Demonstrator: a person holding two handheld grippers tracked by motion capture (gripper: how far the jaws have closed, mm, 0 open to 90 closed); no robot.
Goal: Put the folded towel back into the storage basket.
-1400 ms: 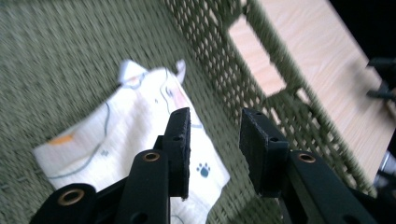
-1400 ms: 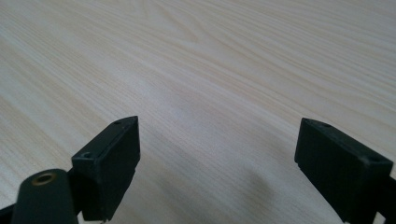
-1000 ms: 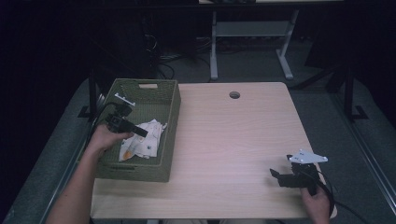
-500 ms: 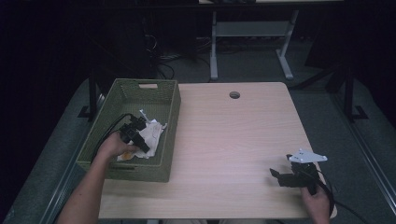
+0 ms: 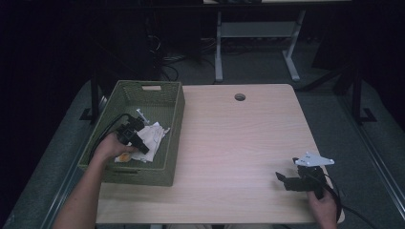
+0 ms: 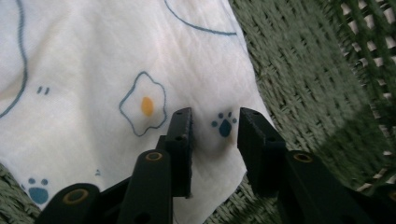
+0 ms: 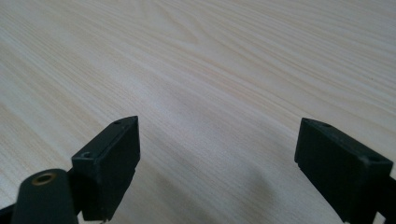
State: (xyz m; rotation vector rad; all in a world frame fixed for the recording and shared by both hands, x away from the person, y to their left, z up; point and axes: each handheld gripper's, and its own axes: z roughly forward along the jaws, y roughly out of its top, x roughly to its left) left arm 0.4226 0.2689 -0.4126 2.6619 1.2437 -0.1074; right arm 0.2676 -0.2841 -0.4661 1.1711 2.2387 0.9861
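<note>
Since a second ago our left claw (image 5: 139,145) has sunk from above the green woven basket (image 5: 174,102) down into it, and it now sits low over the white printed cloth (image 5: 152,135) that lies crumpled on the basket floor. Its jaws have just been opening a little. In the left gripper view they stand partly spread, with a gap between them, and the cloth's corner with a blue paw print (image 6: 224,125) shows through that gap. The pads (image 6: 183,135) look to rest on or just above the fabric without pinching it; we cannot tell from these views whether they already touch.

Our right claw (image 5: 282,180) has kept its place near the front right corner of the pale wooden bench (image 5: 239,143), well apart from the basket. In the right gripper view its jaws are spread wide over bare wood, holding nothing.

We judge that the descent sets up a grasp: the left claw is lined up on the cloth's near edge, beside the fried-egg print (image 6: 143,105), and closing now should gather a fold. The cloth is not yet taken and lies inside the basket, towards its right wall. A thin single layer may slip from the pads if they close too high.
</note>
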